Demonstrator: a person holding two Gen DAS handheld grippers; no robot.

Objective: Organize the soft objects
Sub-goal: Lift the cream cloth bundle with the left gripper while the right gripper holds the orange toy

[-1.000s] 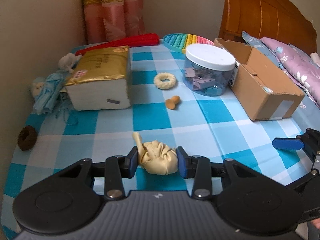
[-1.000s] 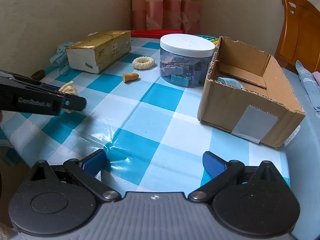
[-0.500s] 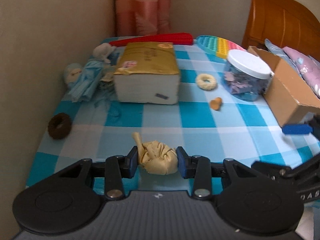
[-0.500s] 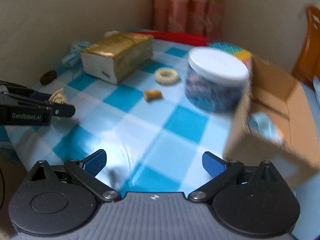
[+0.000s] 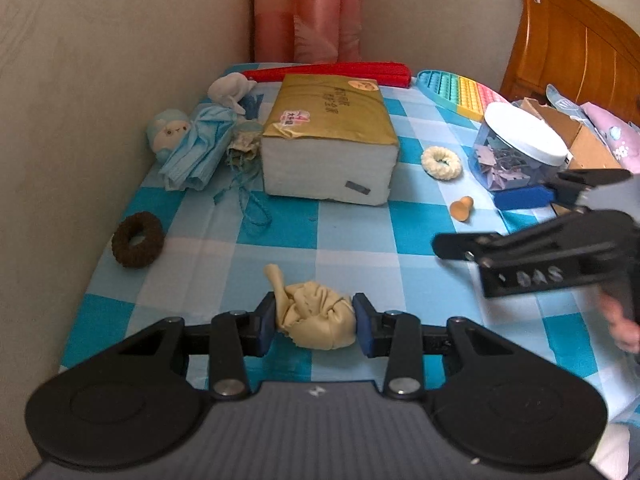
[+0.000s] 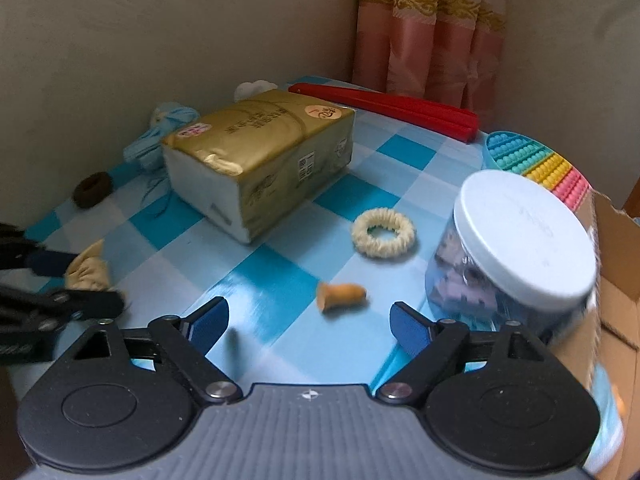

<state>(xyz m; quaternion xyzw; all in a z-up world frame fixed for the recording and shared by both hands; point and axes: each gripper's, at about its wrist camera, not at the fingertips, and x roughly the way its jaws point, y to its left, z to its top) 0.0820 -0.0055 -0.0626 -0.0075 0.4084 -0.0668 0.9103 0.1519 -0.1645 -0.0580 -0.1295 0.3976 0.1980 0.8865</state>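
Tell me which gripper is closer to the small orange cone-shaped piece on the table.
Right. The right gripper is open with the orange cone piece just ahead, between its fingertips. The left gripper sits farther off, shut on the beige crumpled lump near the table's front edge.

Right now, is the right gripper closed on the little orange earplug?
No, the right gripper is open, and the orange earplug lies untouched on the checkered tablecloth between its blue fingertips.

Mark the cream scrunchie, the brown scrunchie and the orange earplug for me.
cream scrunchie (image 6: 383, 233): right wrist view, on the front of its ruffled ring.
brown scrunchie (image 5: 138, 239): left wrist view, on its right rim.
orange earplug (image 6: 341, 296): right wrist view, mid-body.
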